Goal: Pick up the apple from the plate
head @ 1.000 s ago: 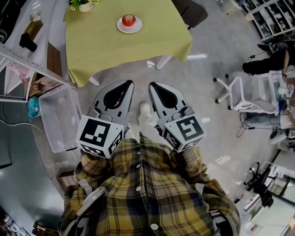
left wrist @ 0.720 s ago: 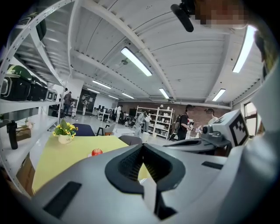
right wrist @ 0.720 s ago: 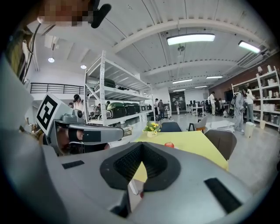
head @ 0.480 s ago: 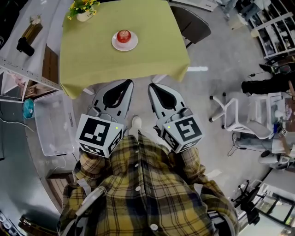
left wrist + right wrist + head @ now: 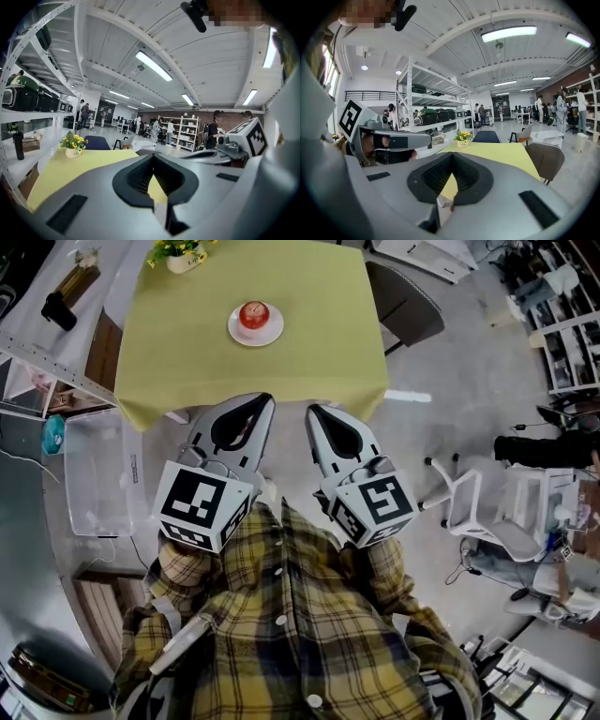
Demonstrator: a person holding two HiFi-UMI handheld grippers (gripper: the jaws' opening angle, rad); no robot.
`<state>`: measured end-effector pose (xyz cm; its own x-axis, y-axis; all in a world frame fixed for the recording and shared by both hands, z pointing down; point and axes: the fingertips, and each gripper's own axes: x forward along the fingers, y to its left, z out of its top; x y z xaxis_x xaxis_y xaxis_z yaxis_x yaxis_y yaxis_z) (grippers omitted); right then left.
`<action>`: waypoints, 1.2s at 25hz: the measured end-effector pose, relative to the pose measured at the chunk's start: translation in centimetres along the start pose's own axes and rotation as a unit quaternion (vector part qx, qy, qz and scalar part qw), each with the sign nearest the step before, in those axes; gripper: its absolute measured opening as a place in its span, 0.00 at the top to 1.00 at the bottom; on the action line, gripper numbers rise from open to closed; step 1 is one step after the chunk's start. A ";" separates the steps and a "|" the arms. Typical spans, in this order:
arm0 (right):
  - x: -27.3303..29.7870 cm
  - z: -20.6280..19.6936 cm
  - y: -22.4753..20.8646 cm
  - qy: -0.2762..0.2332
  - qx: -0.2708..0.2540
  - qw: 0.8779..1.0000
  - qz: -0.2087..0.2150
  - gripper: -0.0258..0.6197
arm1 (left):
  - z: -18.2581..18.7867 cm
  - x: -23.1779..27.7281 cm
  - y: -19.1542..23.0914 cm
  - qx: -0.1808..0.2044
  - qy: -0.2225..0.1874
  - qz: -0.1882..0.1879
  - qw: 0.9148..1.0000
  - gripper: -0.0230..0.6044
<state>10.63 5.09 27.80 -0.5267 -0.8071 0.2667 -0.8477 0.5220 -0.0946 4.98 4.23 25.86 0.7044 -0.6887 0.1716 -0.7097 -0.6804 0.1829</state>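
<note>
A red apple sits on a white plate on the table with a yellow-green cloth, in the upper middle of the head view. My left gripper and right gripper are held side by side in front of my chest, tips at the table's near edge, well short of the plate. Both are shut with nothing in them. The left gripper view shows its jaws closed over the cloth; in the right gripper view the jaws are closed too. The apple is hidden in both gripper views.
A small pot of yellow flowers stands at the table's far left corner. A brown chair is at the table's right side. A clear plastic bin lies on the floor at the left, a white chair at the right. Shelving runs along the left.
The table with the plate and apple has come nearer to me. Both grippers kept their shut pose in front of my body and now reach the table's near edge.
</note>
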 end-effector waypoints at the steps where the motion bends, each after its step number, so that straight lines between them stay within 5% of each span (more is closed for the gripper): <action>1: 0.1 -0.1 -0.2 0.001 0.002 1.000 0.002 0.97 | -0.1 0.3 0.1 0.000 0.002 0.002 1.000 0.95; 13: 6.3 0.6 -3.3 0.010 0.005 1.000 0.015 0.97 | 0.3 5.0 5.1 -0.007 0.012 0.009 1.000 0.95; 30: 21.4 5.8 -9.8 0.013 0.011 1.000 -0.005 0.97 | 4.8 14.3 18.7 0.000 0.019 -0.006 1.000 0.95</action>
<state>7.31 -18.96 28.89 -0.5172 -0.8046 0.2917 -0.8539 0.5079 -0.1132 1.72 -19.48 27.11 0.7121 -0.6711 0.2062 -0.7019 -0.6876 0.1858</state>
